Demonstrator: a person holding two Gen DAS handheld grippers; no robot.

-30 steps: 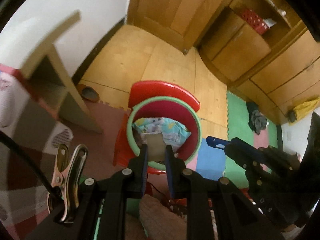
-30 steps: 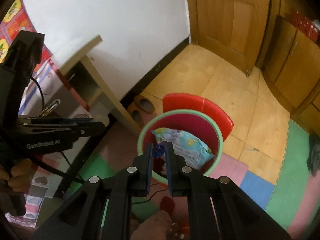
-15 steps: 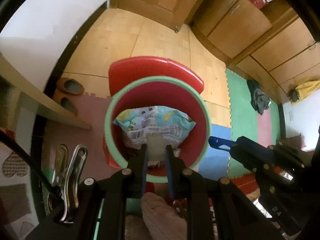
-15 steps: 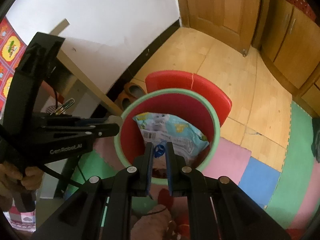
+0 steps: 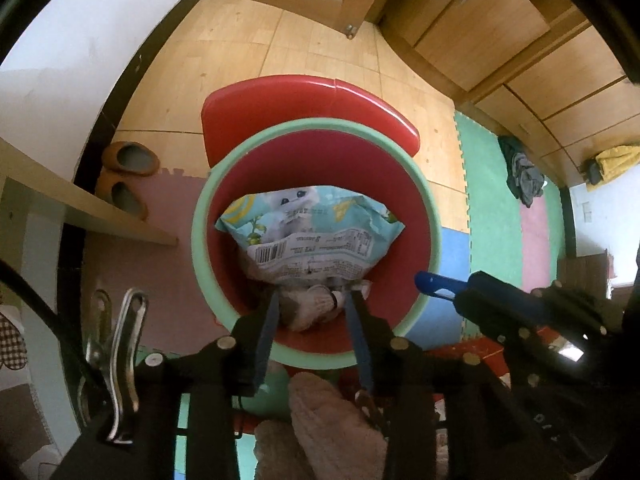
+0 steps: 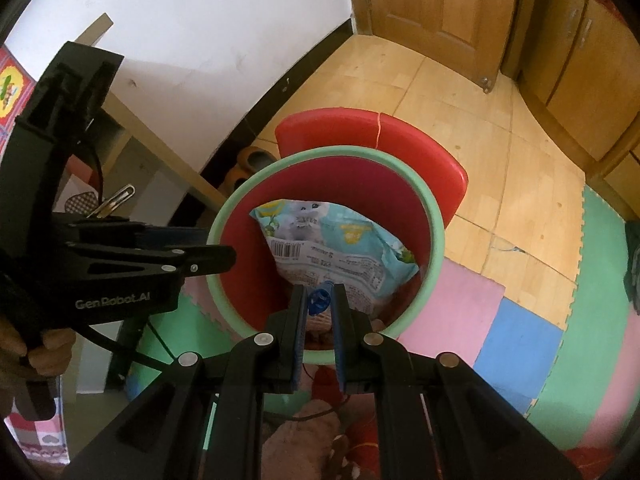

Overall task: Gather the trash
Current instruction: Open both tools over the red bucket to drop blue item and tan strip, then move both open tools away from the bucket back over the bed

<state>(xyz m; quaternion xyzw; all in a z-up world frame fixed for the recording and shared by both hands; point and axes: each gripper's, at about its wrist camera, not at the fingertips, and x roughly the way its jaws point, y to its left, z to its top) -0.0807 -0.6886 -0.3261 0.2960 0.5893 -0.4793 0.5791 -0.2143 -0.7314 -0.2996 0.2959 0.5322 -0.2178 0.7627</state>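
Two grippers are over the red bin with the green rim [image 5: 198, 236], both pointing steeply down into it, so this looks like the drop step of trash collection. Left gripper [image 5: 314, 306]: jaws are opening right now, nothing pinched between them; a pale crumpled wad [image 5: 308, 308] lies in the bin just under the tips, touching neither pad as far as I can see. My read is that's the piece it came to dump, but whether it is tissue or cloth I can't tell. Right gripper [image 6: 318, 300]: clenched on a small blue plastic scrap [image 6: 319, 299], maybe a cap or a bit of wrapper, too small to tell. It's held above the bin mouth, inside the rim line, so a release should land it inside. Already in the bin: a light-blue snack bag [image 5: 312, 232] with a barcode and a cartoon animal, leaning against the far wall and filling most of the cavity. Bin stands against a red plastic chair [image 5: 308, 100], on foam floor mats [image 6: 516, 336], which likely keeps it from sliding. A hand [image 6: 44, 356] grips the left tool's handle at the frame edge. Risk, as I judge it: the scrap is light and could stick to a pad or bounce off the bag.
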